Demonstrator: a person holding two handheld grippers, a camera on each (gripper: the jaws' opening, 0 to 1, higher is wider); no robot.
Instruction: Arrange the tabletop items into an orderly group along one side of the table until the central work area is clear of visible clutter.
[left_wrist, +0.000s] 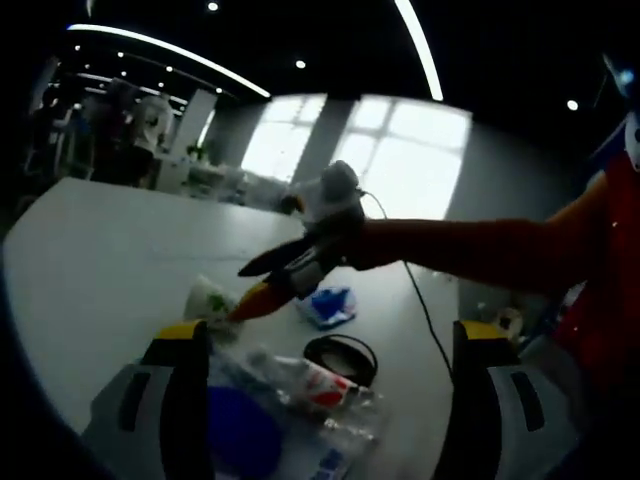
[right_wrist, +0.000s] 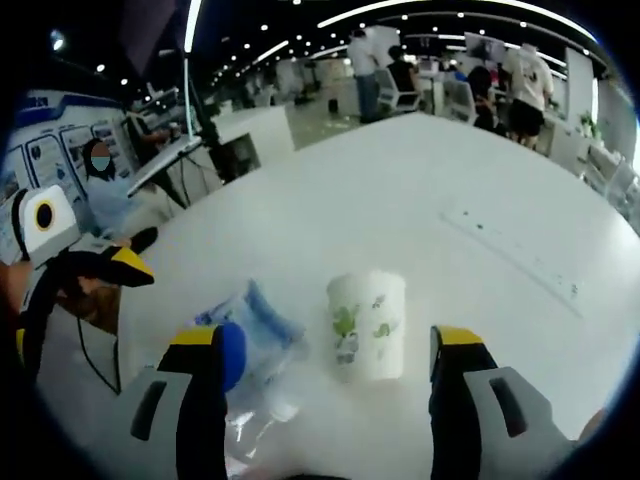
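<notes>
White paper cup with green print (right_wrist: 366, 325) stands upright on the white tabletop (right_wrist: 440, 210), between the spread jaws of the right gripper (right_wrist: 325, 375), touching neither. Clear plastic bottle with blue cap (right_wrist: 240, 350) lies just left of the cup. In the left gripper view, the left gripper (left_wrist: 325, 345) has jaws spread; the bottle (left_wrist: 300, 385) lies between them, red-and-white label showing. Black ring-shaped coil (left_wrist: 341, 357) sits just beyond the bottle; blue-and-white crumpled packet (left_wrist: 328, 305) farther back. Right gripper (left_wrist: 262, 285) reaches in, orange-tipped jaws apart, near the cup (left_wrist: 208, 298).
</notes>
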